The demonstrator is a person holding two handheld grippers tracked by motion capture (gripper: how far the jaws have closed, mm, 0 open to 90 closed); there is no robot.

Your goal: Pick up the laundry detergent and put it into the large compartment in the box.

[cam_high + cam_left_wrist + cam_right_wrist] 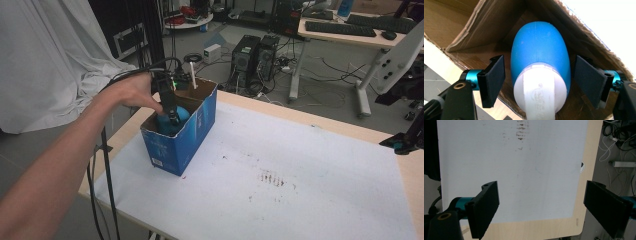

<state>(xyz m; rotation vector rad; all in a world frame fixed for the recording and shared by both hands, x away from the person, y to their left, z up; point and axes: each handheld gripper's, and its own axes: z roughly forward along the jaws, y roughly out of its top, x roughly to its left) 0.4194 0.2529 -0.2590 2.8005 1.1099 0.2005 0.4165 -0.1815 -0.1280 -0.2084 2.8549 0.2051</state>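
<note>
Right gripper hanging over white sheet, jaws spread wide apart, nothing between them; brown smudges showing far on sheet.

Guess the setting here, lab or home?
Most likely a lab or workshop: desktop computer towers sit on the floor amid loose cables, a keyboard lies on a desk behind, and a white backdrop sheet hangs at left.

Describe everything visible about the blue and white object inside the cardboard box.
The blue and white object has a smooth, rounded blue bulb joined to a white collar and a flat white stem, plastic or rubber by its look. It lies inside the blue cardboard box, stem toward the camera. The left tongs straddle it with jaws open, a gap each side, not touching.
</note>
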